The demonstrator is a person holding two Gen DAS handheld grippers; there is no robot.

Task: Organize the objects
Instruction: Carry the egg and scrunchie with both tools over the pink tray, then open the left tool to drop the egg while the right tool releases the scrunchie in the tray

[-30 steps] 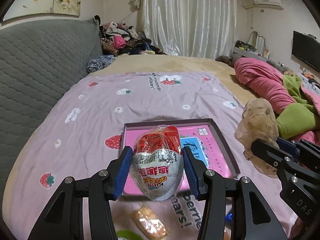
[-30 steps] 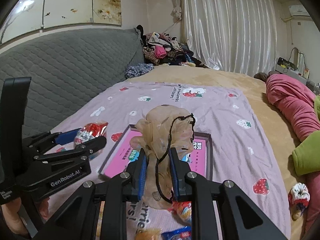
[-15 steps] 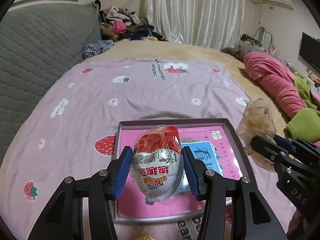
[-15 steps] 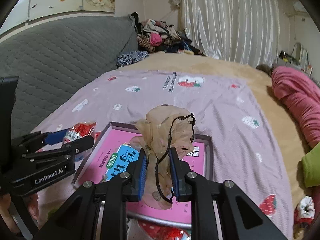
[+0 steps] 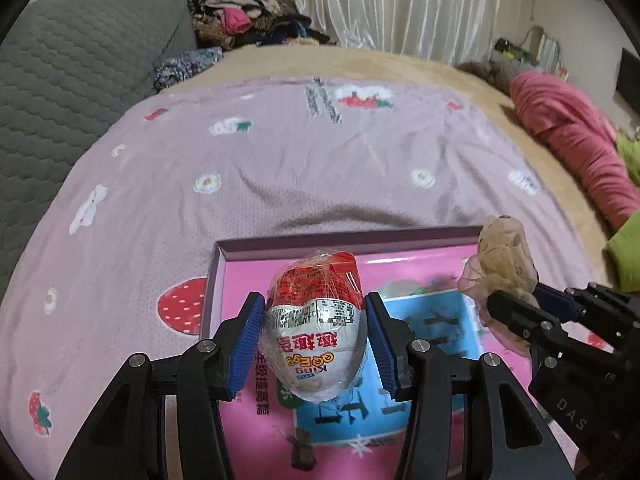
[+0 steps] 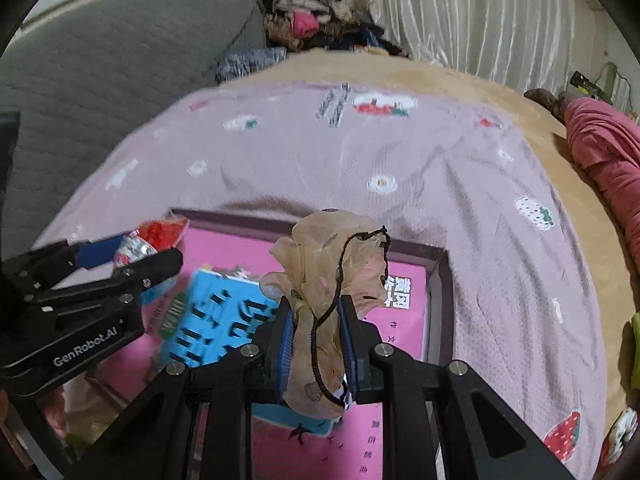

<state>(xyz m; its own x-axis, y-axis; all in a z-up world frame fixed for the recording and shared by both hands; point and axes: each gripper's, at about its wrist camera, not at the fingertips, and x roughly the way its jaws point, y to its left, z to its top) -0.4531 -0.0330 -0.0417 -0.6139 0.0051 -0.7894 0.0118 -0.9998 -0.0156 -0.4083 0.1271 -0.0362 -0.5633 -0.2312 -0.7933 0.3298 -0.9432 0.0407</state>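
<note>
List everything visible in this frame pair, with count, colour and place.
Toy egg: 1, red and white, wrapped, in left gripper above tray.
Scrunchie: 1, beige with black cord, in right gripper above tray.
Tray: 1, dark rim, pink inside, on blanket.
Blanket: 1, lilac strawberry print, on bed.
Headboard: 1, grey quilted, left.
Clothes pile: 1, mixed colours, far end.
Curtain: 1, white, back wall.
Pink bedding: 1, right.
Left gripper: black, blue pads.
Right gripper: black, blue pads.

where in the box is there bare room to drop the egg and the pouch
Bare pink floor lies along the box's far wall and right side. The blue label fills the middle. The left gripper holds the egg, the right gripper the pouch.
</note>
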